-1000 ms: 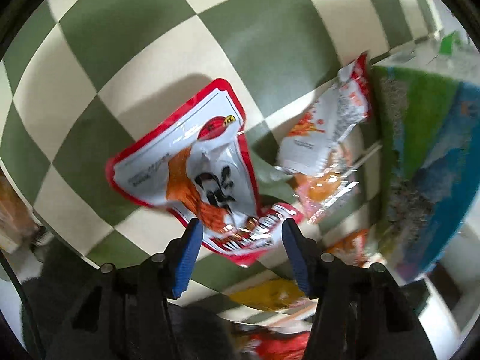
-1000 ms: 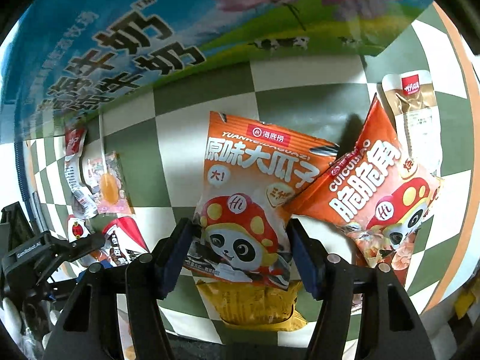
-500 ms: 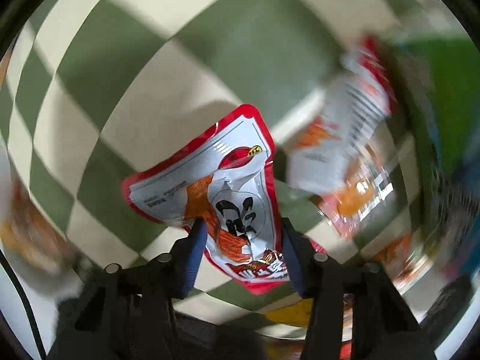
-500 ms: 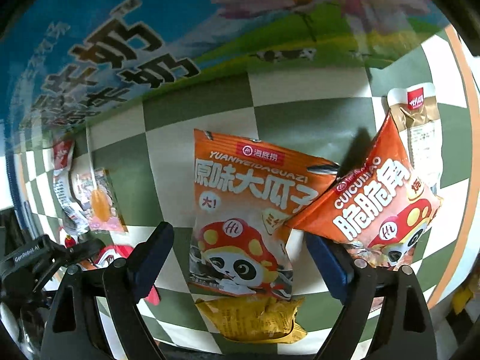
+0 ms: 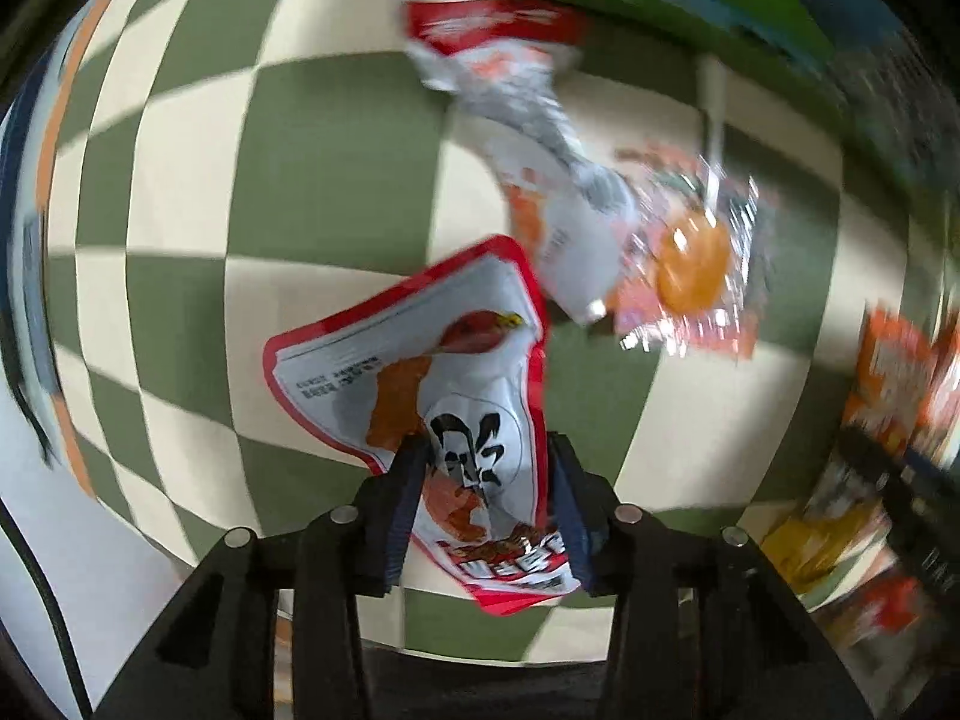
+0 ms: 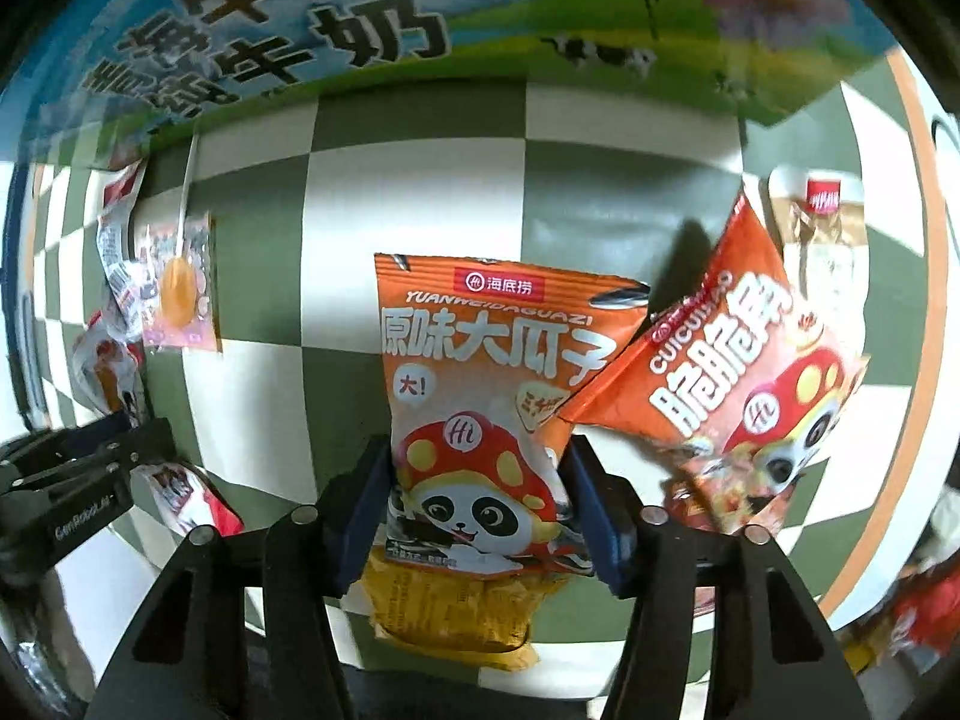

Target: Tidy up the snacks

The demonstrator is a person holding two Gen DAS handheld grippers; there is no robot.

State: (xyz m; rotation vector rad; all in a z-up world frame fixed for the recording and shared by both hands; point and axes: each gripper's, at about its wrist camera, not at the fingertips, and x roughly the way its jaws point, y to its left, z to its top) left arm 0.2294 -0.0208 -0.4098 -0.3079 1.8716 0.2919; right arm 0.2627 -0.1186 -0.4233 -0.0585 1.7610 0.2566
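Green-and-cream checks cover the tabletop (image 6: 420, 168), and a large milk carton box (image 6: 360, 18) printed with a meadow, cows and bold Chinese characters stands along its far edge.

On the left wrist view, the left gripper (image 5: 489, 474) is clamped on a red-bordered white snack pouch (image 5: 432, 384), its blue pads pressing both sides of the pouch's lower half; the pouch appears lifted off the checks, tilted up and to the left. Beyond it lie a crumpled white-and-red sachet (image 5: 528, 138) and a wrapped orange lollipop (image 5: 690, 264), the two touching; this part is motion-blurred.

On the right wrist view, the right gripper (image 6: 477, 480) has its blue pads pressed against the sides of an orange sunflower-seed bag (image 6: 486, 396) with a panda in a mushroom cap. A yellow packet (image 6: 456, 606) lies partly under that bag's near end. An orange crispy-snack bag (image 6: 732, 354) leans over the seed bag's right corner, and a beige sachet (image 6: 822, 228) lies just beyond it. At far left the lollipop and the other gripper with its pouch are visible.
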